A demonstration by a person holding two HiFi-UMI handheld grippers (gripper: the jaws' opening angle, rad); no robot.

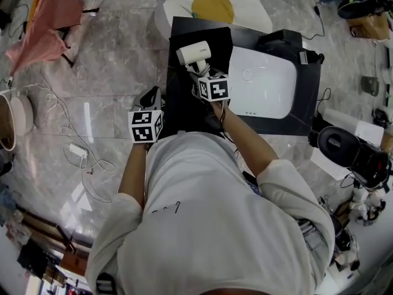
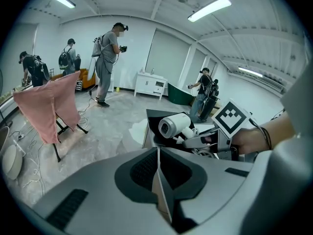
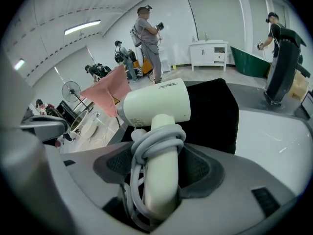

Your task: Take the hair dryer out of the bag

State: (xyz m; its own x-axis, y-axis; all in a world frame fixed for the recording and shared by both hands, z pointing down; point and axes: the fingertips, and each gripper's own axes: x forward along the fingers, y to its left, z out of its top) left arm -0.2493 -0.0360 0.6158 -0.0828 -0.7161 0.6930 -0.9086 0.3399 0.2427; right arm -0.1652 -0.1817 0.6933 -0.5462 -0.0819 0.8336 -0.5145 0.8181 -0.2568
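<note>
The bag (image 1: 220, 45), a black cloth pouch, lies slack on the tabletop (image 1: 307, 91) at 12 o'clock from the person. The hair dryer (image 1: 193, 53) sits just above it and looks free of the opening. The right claw (image 3: 159, 173) grips the dryer by its handle, pads on either side, barrel up. The left claw (image 2: 158, 153) is at 8 o'clock of the dryer by the bag's near edge. Its jaws are pressed together with nothing visible between them.

To finish well, I would carry the dryer straight up and clear before swinging it aside, so the fabric is not dragged along. The grey cord (image 3: 156, 141) is wound round the handle with loose loops hanging under the pads. These could snag on the cloth, so lift slowly and keep the grip firm. The closed left claw could press the bag down if it rises.

The grey marbled floor (image 1: 110, 85) spreads all round. A white rounded tray (image 1: 264, 82) lies on the tabletop at 3 o'clock of the dryer. An egg-shaped cushion (image 1: 212, 5) is at 12, a pink cloth (image 1: 52, 23) on a rack at 10, and white cables (image 1: 86, 158) at 8.
</note>
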